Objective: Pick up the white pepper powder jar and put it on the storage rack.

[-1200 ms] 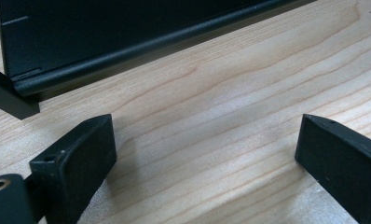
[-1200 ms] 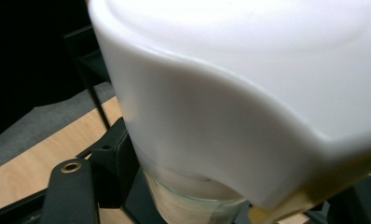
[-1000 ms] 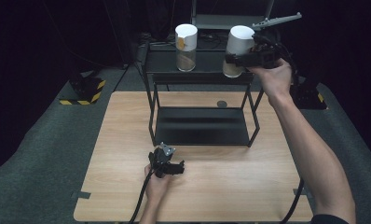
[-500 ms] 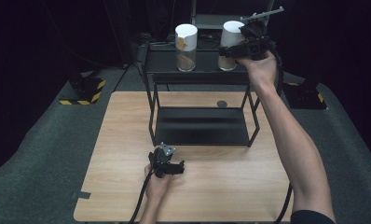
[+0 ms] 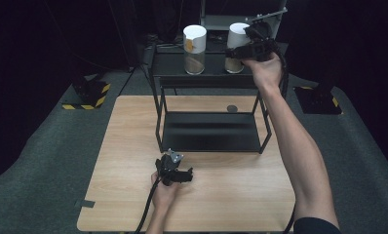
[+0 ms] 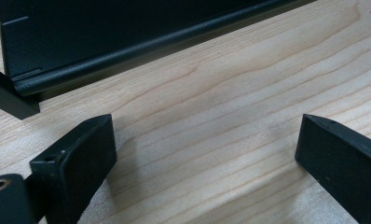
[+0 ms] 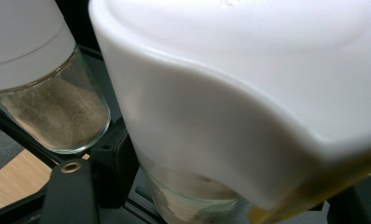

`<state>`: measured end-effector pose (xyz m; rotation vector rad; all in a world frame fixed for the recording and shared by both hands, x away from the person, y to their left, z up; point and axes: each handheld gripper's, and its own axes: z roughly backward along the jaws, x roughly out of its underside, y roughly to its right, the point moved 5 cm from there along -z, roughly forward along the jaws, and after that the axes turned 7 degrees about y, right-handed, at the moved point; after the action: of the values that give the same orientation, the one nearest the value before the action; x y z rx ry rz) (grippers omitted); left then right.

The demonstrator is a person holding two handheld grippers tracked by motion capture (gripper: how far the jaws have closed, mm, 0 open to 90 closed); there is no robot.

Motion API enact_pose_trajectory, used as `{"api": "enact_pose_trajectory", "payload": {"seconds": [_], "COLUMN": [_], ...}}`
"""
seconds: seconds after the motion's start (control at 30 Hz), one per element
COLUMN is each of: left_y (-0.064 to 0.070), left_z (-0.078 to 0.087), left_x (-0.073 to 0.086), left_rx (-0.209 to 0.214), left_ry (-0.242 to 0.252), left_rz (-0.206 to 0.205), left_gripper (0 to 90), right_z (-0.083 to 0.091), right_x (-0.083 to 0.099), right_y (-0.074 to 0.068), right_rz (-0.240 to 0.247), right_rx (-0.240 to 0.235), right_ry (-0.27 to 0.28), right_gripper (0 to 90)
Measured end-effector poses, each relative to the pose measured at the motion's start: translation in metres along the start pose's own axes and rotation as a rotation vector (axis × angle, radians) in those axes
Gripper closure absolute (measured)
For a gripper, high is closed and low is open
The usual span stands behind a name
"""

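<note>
Two glass jars with tall white caps and a pale powder inside stand out on the top tier of a black wire rack (image 5: 206, 82). My right gripper (image 5: 242, 50) is shut on the right jar (image 5: 237, 35), whose base is at the shelf top; it leans slightly. In the right gripper view this jar (image 7: 249, 93) sits between the jaws, and the other jar (image 7: 48, 98) stands just to its left. The left jar (image 5: 194, 48) stands free. My left gripper (image 5: 175, 171) rests on the wooden table (image 5: 128, 146) in front of the rack, open (image 6: 207, 163) with only bare wood between its fingers (image 6: 76, 161).
The rack's lower shelf (image 5: 211, 130) holds nothing, and its front edge (image 6: 127, 44) lies close ahead of the left gripper. A small dark disc (image 5: 232, 108) lies on the table behind the rack. Yellow-black striped bases (image 5: 87, 95) sit on the grey floor.
The right hand has carried its jar leftward and down over the top shelf, closer to the other jar. The left gripper has stayed put.
</note>
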<state>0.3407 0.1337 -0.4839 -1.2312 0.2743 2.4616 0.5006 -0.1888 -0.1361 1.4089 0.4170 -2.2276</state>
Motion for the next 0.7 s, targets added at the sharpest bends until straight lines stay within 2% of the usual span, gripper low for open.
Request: {"api": "enact_pose_trajectory", "payload": {"seconds": [0.27,0.7], "left_y": [-0.0001,-0.0001], "left_z": [0.0000,0.0000], "left_x": [0.0000,-0.0001], "left_rx": [0.001,0.001], "left_ry": [0.000,0.000], "left_rz": [0.000,-0.001], "left_gripper": [5.1,5.1], "right_z": [-0.0046,-0.0052], "right_x": [-0.0005,0.0002], "right_y": [-0.0020,0.0001], "right_rz": [0.014,0.023], "right_rx": [0.009,-0.004], "right_ry": [-0.013,-0.013], "right_gripper": [30.1,29.8]}}
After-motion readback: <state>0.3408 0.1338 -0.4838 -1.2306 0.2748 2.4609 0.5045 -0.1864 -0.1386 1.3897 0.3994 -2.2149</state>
